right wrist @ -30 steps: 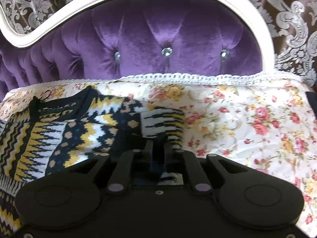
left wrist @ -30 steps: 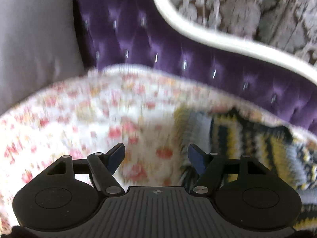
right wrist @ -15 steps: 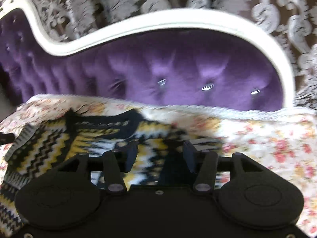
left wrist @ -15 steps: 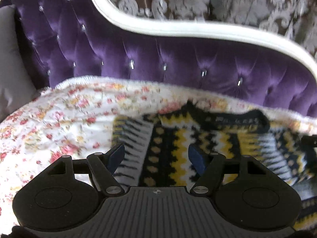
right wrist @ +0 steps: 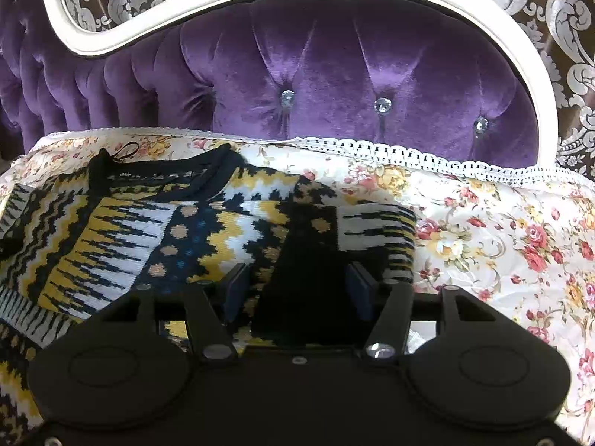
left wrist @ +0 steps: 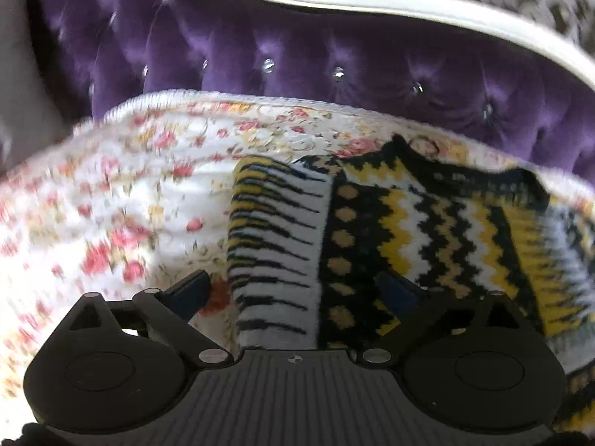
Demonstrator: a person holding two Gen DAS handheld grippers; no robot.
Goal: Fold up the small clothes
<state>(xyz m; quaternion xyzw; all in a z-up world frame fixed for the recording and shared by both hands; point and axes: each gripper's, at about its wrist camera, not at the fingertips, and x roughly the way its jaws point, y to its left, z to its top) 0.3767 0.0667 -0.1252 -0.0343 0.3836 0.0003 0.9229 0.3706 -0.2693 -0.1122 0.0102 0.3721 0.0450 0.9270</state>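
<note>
Item: patterned knit sweater [left wrist: 427,230], navy, yellow and white zigzag and dot bands, lying flat on a floral quilt [left wrist: 141,193] spread over a bed or sofa seat; its dark neckline sits near the quilt's back edge, just below a purple tufted backrest [left wrist: 297,48] with a white frame [left wrist: 372,3]. Left portion: a grey cushion [left wrist: 18,74], blurred, at the quilt's far left corner; the sweater's left sleeve, striped cuff toward the backrest, is folded along the body. Left gripper [left wrist: 297,290]: jaws opening, spread wide, straddling that sleeve's edge, pads seemingly clear of the knit, though motion blur makes this uncertain. Right portion: right sleeve likewise turned up, cuff near the quilt's lace-trimmed back edge. Right gripper [right wrist: 299,290]: jaws opening, released, a dark fold of sweater lying between the pads without being pinched. Background: damask wall covering [right wrist: 557,18].
</note>
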